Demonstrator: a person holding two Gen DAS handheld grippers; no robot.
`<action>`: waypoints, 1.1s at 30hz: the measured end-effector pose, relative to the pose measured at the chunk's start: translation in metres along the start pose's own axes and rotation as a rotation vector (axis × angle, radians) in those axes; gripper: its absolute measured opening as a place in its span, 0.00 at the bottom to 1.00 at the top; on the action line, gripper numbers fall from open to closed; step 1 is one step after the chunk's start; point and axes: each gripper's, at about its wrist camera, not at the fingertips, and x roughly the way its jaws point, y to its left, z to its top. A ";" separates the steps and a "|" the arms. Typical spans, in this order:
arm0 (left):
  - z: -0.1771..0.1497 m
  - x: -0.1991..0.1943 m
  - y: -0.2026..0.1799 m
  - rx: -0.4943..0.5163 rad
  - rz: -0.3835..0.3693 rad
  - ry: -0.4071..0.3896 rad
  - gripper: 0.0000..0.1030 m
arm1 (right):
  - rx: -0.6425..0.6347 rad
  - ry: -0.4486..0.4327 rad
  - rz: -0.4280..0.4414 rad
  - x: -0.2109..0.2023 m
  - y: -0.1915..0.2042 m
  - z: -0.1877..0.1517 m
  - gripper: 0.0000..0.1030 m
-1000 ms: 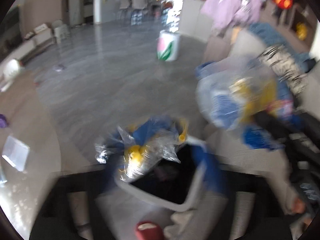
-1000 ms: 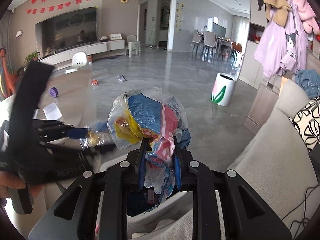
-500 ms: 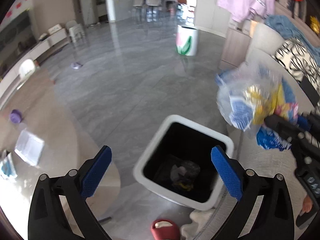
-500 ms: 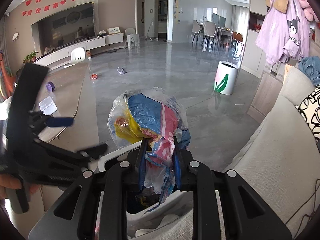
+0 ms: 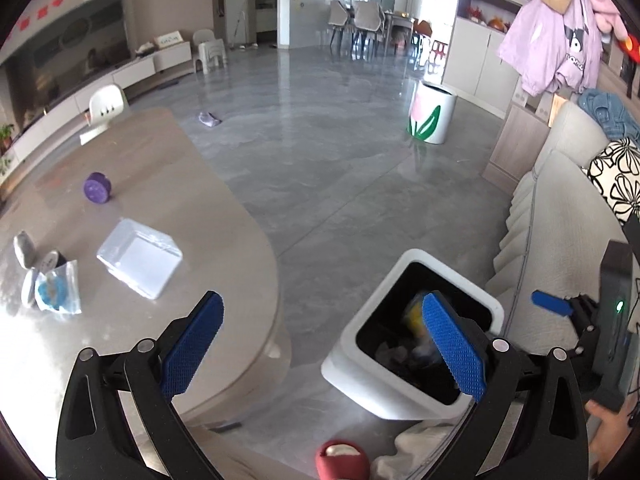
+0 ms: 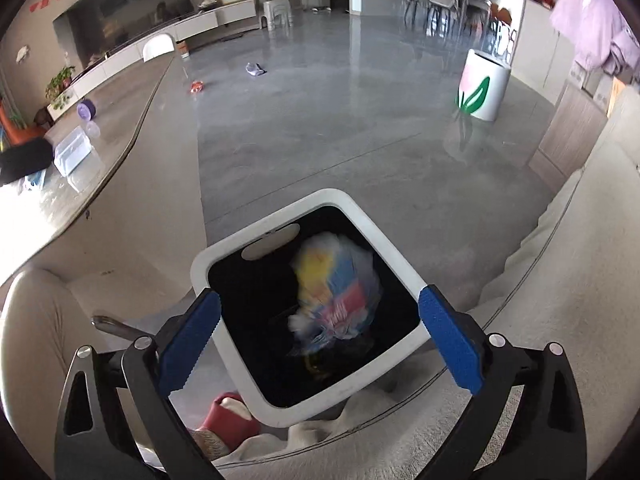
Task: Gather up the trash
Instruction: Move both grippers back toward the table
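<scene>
A white square trash bin (image 6: 224, 256) with a black inside stands on the grey floor beside the sofa. A clear bag of colourful wrappers (image 6: 340, 292), blurred, is inside the bin's opening. My right gripper (image 6: 320, 340) is open and empty above the bin. My left gripper (image 5: 320, 340) is open and empty, between the table and the bin (image 5: 360, 376). On the table lie a small blue-and-clear wrapper (image 5: 56, 292) and a clear plastic box (image 5: 140, 256).
A beige rounded table (image 5: 224, 200) is at the left, with a purple round object (image 5: 97, 187) on it. A light sofa (image 6: 560, 280) is at the right. A red slipper (image 6: 228, 420) lies by the bin. A white tulip-painted bin (image 5: 432, 118) stands farther off.
My right gripper opened and let go of the bag of wrappers, which dropped into the bin. My left gripper, which had dropped its own wrapper earlier, swung left toward the table.
</scene>
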 end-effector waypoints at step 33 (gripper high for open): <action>-0.028 -0.048 0.211 -0.265 0.300 -0.105 0.95 | -0.427 -0.309 0.311 -0.035 0.235 0.105 0.96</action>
